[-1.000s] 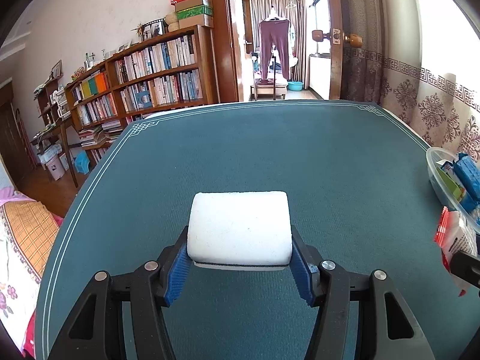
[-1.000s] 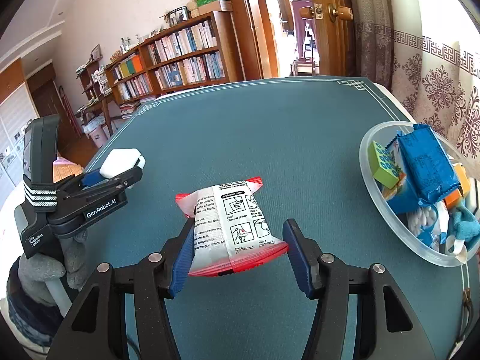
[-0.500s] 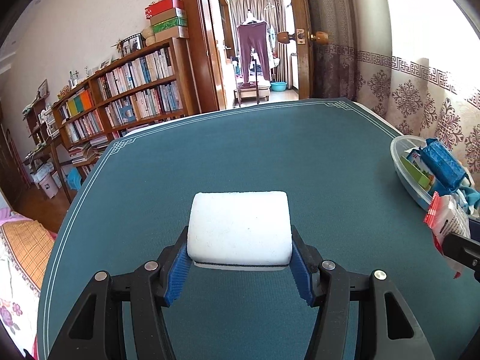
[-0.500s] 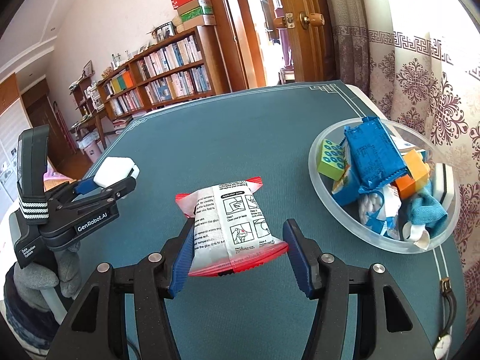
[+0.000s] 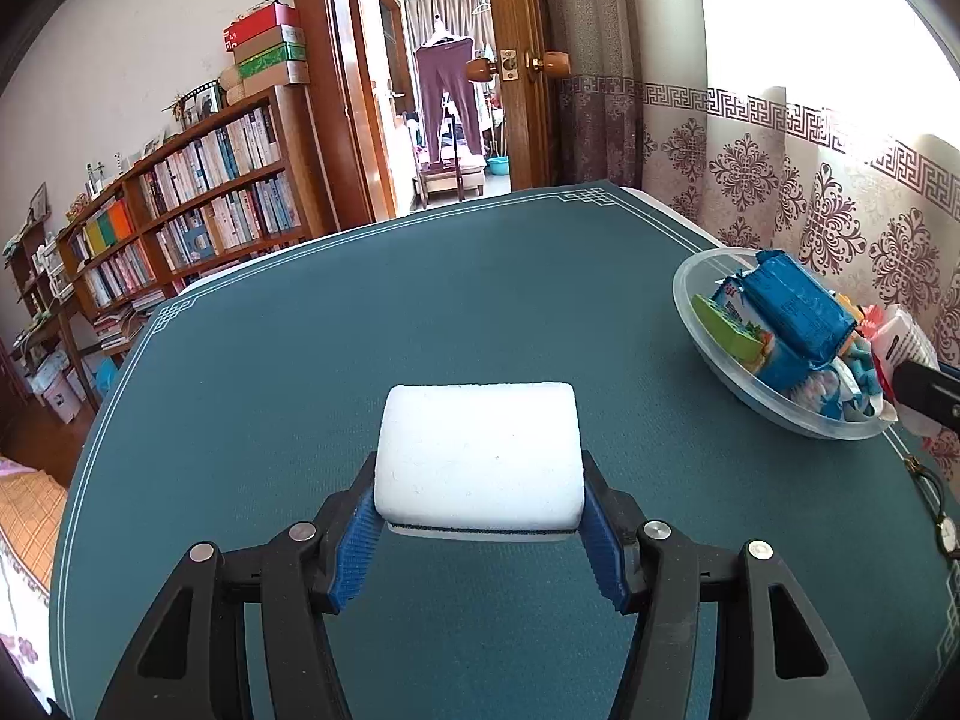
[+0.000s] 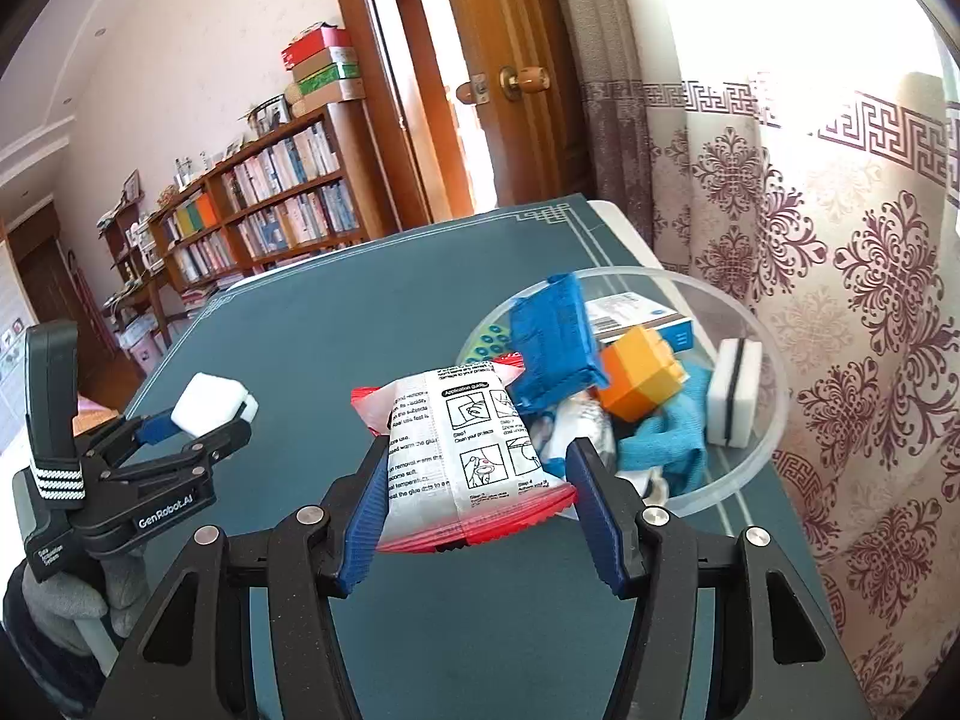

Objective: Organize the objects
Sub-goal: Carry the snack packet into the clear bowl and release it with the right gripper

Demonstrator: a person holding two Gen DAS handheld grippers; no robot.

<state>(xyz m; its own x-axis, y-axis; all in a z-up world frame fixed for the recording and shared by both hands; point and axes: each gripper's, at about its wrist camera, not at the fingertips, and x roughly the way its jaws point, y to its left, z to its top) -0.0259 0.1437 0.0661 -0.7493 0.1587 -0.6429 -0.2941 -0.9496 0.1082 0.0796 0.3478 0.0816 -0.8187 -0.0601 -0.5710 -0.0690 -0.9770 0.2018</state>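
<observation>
Near the tabletop's right edge, my right gripper [image 6: 474, 498] pinches a red-edged white printed sachet [image 6: 468, 450] just short of the clear plastic bowl [image 6: 756, 450], while my left gripper [image 5: 480, 516] clamps a white rectangular sponge block [image 5: 480, 456] mid-table, seemingly queued for the same bowl.

On your left gripper [image 6: 213, 414], seen from the right wrist, the black side reads "GenRobot.AI"; lower on its body stands a small two-line label beginning "Data", the rest too small to make out. The white-and-red packet [image 6: 468, 450] between your right gripper's pads carries "Application guide" over numbered step drawings, with fragments such as "removal warm the glue". Print on the blue packets in the clear bowl [image 5: 780, 414] cannot be read.
</observation>
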